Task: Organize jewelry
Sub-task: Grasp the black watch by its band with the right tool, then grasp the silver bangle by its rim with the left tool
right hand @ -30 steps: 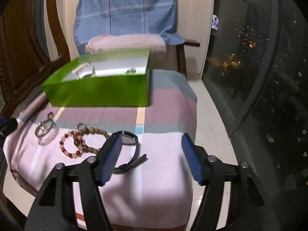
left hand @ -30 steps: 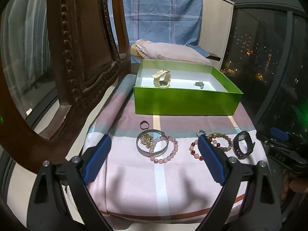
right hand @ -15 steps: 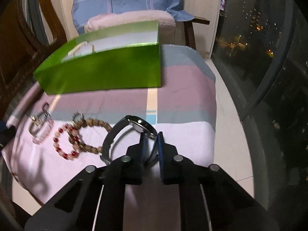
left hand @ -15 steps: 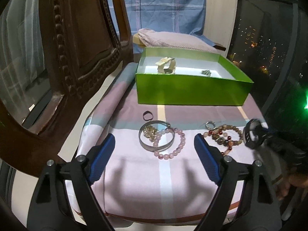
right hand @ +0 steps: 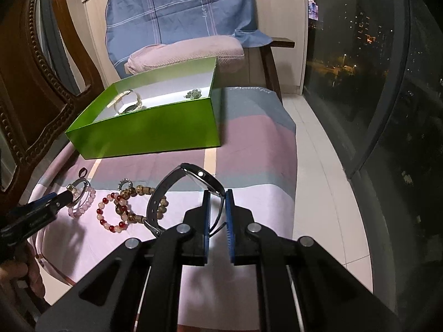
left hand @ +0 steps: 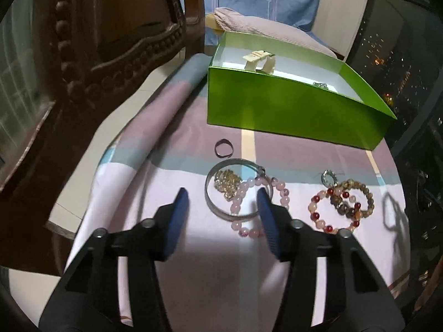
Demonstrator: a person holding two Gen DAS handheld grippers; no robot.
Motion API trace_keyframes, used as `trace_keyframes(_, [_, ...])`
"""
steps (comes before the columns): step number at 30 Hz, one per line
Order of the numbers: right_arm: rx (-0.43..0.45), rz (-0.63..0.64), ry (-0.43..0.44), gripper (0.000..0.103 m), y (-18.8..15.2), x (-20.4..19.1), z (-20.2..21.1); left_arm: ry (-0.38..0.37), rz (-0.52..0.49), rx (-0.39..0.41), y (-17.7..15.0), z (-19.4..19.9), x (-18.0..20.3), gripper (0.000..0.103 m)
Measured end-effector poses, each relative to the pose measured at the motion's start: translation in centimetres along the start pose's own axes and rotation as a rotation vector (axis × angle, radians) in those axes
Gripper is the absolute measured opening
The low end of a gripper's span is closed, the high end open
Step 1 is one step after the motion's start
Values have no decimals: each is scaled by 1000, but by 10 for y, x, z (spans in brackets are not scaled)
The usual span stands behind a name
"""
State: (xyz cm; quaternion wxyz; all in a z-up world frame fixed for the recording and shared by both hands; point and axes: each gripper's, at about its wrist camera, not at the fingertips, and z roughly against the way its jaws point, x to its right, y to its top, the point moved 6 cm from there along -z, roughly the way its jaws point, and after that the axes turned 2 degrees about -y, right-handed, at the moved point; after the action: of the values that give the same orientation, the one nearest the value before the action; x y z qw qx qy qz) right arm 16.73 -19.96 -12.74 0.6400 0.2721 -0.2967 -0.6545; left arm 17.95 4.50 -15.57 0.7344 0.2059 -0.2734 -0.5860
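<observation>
On the striped pink, grey and lilac cloth (left hand: 221, 249), with the open green cardboard box (left hand: 290, 110) as landmark. Notes run left to right.

Far left of the box: dark carved wooden chair back (left hand: 91, 41), beaded edge, off the cloth.

In front of the box's left corner, near it: small dark ring (left hand: 223, 148), lying flat and alone.

Nearer than the ring: plain silver metal bangle (left hand: 213, 204) with a gold-coloured clump (left hand: 227, 180) inside its loop; a pale pink bead bracelet (left hand: 279, 191) overlaps the bangle's right side. The left gripper (left hand: 222, 199) hangs over this cluster with its blue pads half apart. Its jaws have just been closing in. The left pad (left hand: 177, 215) sits outside the bangle's left rim, the right pad over the bangle's right edge and the pink beads. Cannot tell whether the pads press on anything.

In front of the box's right half: small silver beaded ring (left hand: 329, 177), touching a red-and-pale bead bracelet (left hand: 326, 215) that interlocks with a brown wooden bead bracelet (left hand: 360, 193).

Right of these: the right gripper (right hand: 217, 207), jaws nearly together, pinches the strap of a black wristwatch (right hand: 193, 178); the watch stands lifted above the cloth, its buckle end dangling near the brown beads.

Inside the box: cream-strapped watch (left hand: 260, 61) towards its left, small greenish trinket (right hand: 193, 93) towards its right. Behind the box: pink folded cushion (right hand: 188, 52), blue checked fabric (right hand: 177, 8).
</observation>
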Motion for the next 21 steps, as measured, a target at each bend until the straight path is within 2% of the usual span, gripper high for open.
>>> trace_keyframes(1, [-1,1,0,11,-1,1,0,-5,1,-8,0,-2,1,40])
trace_keyframes(3, [-4,-1,2,11,-2,2,0,-3,-1,-16,0,-5,1,19])
trace_keyframes(5, [-6,3,3,11,-3,3,0,-3,-3,-8,0,-3,2,6])
trace_keyframes(6, [-6,4,2,11,-2,2,0,-7,-10,5,1,0,3,2])
trace_keyframes(9, [-4,4,1,11,-2,3,1,-20,-37,46,6,12,9,2])
trace_keyframes(16, [16,-2,9,11,1,1,4,-53,-73,227,18,64,16,2])
trace_keyframes(21, [69,-3,36,11,9,-7,24,-79,-88,327,27,99,22,0])
